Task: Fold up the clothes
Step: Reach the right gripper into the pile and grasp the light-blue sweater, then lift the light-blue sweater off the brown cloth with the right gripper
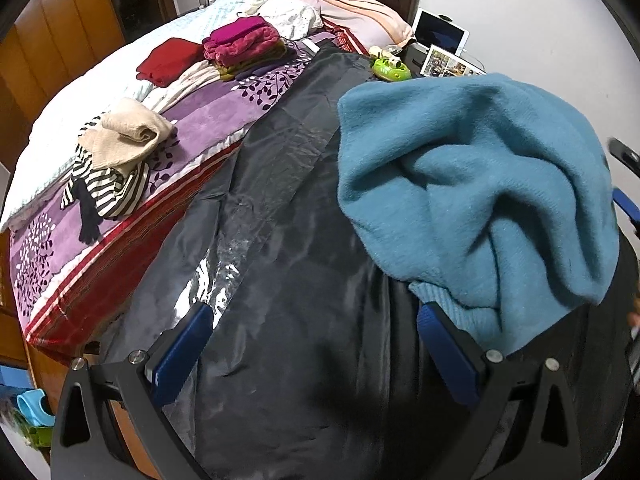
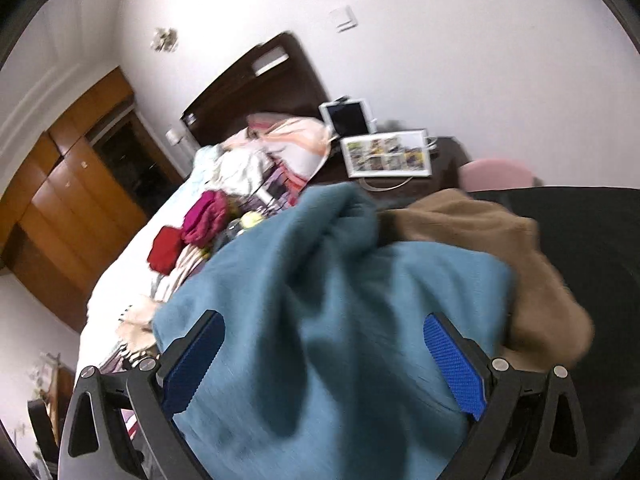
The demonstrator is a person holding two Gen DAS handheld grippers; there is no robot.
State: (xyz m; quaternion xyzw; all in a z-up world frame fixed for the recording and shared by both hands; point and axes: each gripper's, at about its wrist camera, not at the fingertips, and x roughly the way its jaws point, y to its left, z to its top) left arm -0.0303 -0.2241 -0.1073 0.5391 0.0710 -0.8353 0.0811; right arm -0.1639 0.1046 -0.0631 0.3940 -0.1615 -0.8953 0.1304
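Observation:
A teal fleece sweater (image 1: 472,184) lies bunched on a dark grey cover (image 1: 288,280) spread over the bed. My left gripper (image 1: 316,312) is open above the cover, and the sweater's ribbed hem drapes over its right fingertip (image 1: 432,320). In the right wrist view the same teal sweater (image 2: 320,320) fills the space between the wide-apart fingers of my right gripper (image 2: 325,318), which is open. A brown garment (image 2: 500,248) lies against the sweater's right side. Whether the right pads touch the cloth I cannot tell.
Folded stacks sit on the purple bedspread (image 1: 208,120): a magenta pile (image 1: 244,40), a red garment (image 1: 168,60), a cream and striped heap (image 1: 120,148). A green toy (image 1: 390,66), tablet (image 1: 440,32) and photo frame (image 2: 386,154) are near the headboard. A wooden wardrobe (image 2: 72,192) stands left.

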